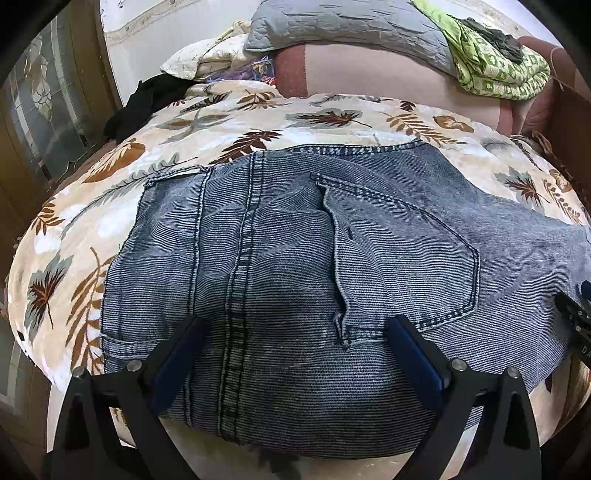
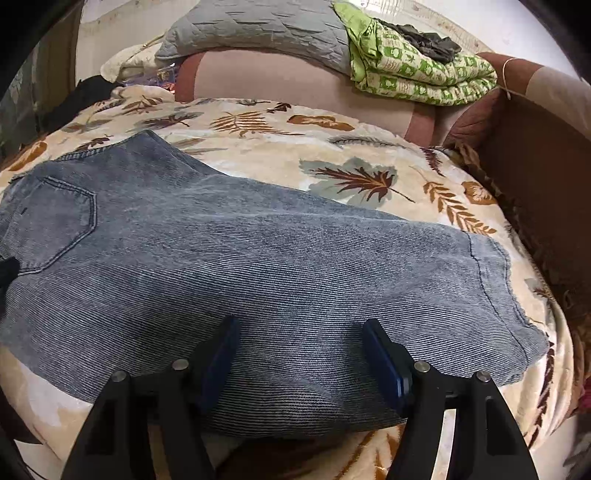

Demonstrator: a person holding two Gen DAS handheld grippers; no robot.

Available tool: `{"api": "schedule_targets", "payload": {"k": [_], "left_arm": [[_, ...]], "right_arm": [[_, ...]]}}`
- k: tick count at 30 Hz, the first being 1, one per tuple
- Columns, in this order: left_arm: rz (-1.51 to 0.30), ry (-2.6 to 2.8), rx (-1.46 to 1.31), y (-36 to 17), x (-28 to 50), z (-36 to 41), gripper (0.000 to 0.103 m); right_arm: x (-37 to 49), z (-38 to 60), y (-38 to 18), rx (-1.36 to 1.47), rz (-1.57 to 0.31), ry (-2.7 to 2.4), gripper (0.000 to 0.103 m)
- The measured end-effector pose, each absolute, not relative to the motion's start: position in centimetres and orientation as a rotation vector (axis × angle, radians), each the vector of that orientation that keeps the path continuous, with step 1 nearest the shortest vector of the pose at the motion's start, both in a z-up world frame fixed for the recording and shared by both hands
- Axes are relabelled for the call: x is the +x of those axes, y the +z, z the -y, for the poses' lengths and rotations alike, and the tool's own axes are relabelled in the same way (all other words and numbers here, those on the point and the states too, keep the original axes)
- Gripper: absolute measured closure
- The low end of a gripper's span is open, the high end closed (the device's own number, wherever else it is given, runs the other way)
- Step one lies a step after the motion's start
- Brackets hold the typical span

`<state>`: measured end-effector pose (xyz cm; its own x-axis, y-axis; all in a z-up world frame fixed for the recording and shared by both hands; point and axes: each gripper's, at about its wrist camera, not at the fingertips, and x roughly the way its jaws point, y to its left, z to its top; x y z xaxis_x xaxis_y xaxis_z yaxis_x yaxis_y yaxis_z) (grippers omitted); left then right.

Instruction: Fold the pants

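Blue-grey denim pants lie flat on a leaf-patterned blanket, folded lengthwise with a back pocket facing up. The waist end is to the left, and the frayed hem is to the right. My left gripper is open, with its jaws over the seat area near the front edge. My right gripper is open over the leg part of the pants, near the front edge. The right gripper's tip also shows at the far right of the left wrist view.
A pink and maroon sofa back runs behind the blanket. A grey quilted pillow and a green patterned quilt lie on it. A black garment lies at the back left. A brown armrest stands at the right.
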<state>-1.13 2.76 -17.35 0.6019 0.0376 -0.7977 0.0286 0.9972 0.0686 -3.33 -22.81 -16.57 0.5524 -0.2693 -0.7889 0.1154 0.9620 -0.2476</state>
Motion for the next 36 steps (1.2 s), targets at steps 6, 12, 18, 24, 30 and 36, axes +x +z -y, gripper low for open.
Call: {"api": "schedule_targets", "payload": {"k": [6,12,18,24,30,36], "left_arm": [[-0.925,0.005,0.076,-17.35,-1.13,-2.77,0.003],[-0.925,0.004,0.076,-17.35,-1.14,-2.76,0.003],[-0.925,0.005,0.076,-17.36,-1.13,-2.73,0.003],[-0.925,0.004,0.076,-17.37,-1.14,-2.74,0.003],[-0.925,0.004,0.077,-17.37,-1.14,-2.71,0.002],[-0.938,-0.008,0.116,-16.44,-1.10,-2.18,0.003]], "right_arm": [[-3.39,22.38,-16.60,-0.198,-0.955,-0.252,0.031],[-3.40,22.38,-16.59,-0.190,-0.958,-0.255,0.031],[-3.49,22.27,-16.63,-0.193,-0.956,-0.260,0.031],[-3.54,22.27,-16.66,-0.193,-0.956,-0.261,0.031],[-3.58,22.28,-16.72,-0.190,-0.955,-0.260,0.031],[-3.61,22.84,-16.26,-0.167,-0.973,-0.224,0.031]]}}
